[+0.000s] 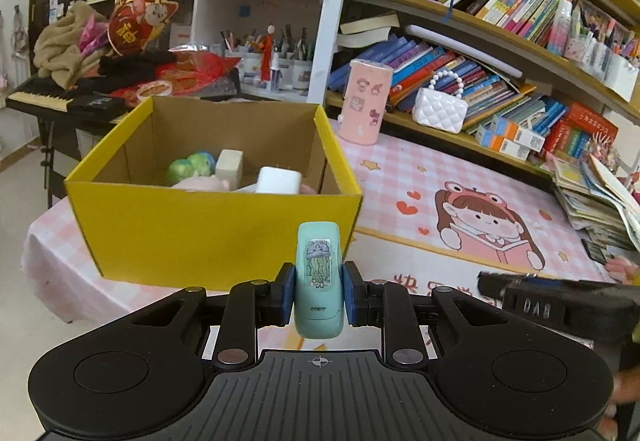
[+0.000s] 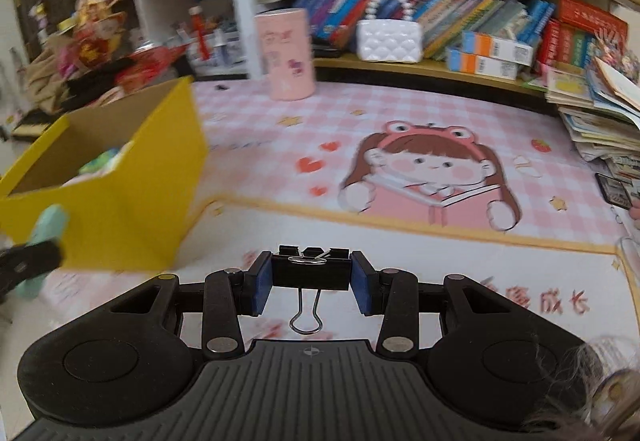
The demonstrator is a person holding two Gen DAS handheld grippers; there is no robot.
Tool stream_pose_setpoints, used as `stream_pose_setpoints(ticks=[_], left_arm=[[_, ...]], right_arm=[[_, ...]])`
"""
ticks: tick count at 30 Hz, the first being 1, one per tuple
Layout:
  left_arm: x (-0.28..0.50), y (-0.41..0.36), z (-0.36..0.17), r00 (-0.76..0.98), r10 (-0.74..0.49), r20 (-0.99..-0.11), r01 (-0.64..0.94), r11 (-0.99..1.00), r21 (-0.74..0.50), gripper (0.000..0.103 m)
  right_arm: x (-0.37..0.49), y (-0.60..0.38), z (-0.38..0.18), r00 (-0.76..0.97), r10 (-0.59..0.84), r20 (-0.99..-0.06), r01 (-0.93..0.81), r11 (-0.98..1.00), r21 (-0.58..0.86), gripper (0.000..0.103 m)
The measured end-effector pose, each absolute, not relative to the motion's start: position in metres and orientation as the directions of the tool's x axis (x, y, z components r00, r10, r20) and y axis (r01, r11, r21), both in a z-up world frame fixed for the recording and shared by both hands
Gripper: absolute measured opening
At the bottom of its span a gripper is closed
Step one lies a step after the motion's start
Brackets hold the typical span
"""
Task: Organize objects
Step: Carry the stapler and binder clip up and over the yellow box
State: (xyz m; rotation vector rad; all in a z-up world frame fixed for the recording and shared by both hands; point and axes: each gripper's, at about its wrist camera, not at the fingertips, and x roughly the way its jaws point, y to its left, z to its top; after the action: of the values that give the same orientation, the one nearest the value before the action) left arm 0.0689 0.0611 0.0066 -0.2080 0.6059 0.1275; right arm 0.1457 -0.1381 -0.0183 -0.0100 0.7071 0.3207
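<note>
- Left wrist view: left tool (image 1: 319, 293) sits bottom centre, blue pads clamped tight on a small mint-green stapler-like gadget (image 1: 319, 281), which stands upright between them with a sticker on its face.
- Yellow cardboard box (image 1: 208, 225) fills centre-left, directly ahead of the gadget; the open top suits a drop-in from above, so the aim looks to be the box.
- Already inside the box: green ball-like toy (image 1: 190, 169), pale block (image 1: 229, 165), white boxy item (image 1: 278, 181), something pink that can't be identified.
- Box rests on a bench under a pink checked cartoon mat (image 1: 460, 201); a pink canister (image 1: 365, 101) stands upper right of the box, against the bookshelf (image 1: 500, 21).
- Right tool's dark body edges in at lower right (image 1: 560, 301).
- Right wrist view (motion-blurred): right tool (image 2: 312, 281) is bottom centre, nearly closed, pads gripping a black binder clip (image 2: 310, 269) by its two ends, wire handle hanging toward the camera.
- Clip is held clear above the mat; side grip keeps it level for carrying.
- Yellow box is at left of frame, well apart from the clip; left tool with the green gadget shows at far left edge, just beside the box's front wall.
- Judgement: both items are picked and en route; the gadget is closer to the box, so it probably goes in first.
- Risk: the gadget is tall and gripped low, so it could tip on release.
</note>
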Motion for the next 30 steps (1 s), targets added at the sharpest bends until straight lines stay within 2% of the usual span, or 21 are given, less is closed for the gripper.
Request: stream_pose_setpoints(ticks=[10, 30], left_arm=[[0.023, 0.097, 0.000, 0.801, 0.062, -0.596, -0.176, 0.975, -0.136, 0.023], [-0.037, 0.158, 0.003, 0.806, 0.088, -0.585, -0.182, 0.978, -0.103, 0.023]], right_arm=[[0.083, -0.084, -0.017, 0.694, 0.309, -0.650, -0.376, 0.926, 0.039, 0.038], [0.021, -0.005, -0.014, 0.665, 0.380, -0.643, -0.457, 0.888, 0.052, 0.038]])
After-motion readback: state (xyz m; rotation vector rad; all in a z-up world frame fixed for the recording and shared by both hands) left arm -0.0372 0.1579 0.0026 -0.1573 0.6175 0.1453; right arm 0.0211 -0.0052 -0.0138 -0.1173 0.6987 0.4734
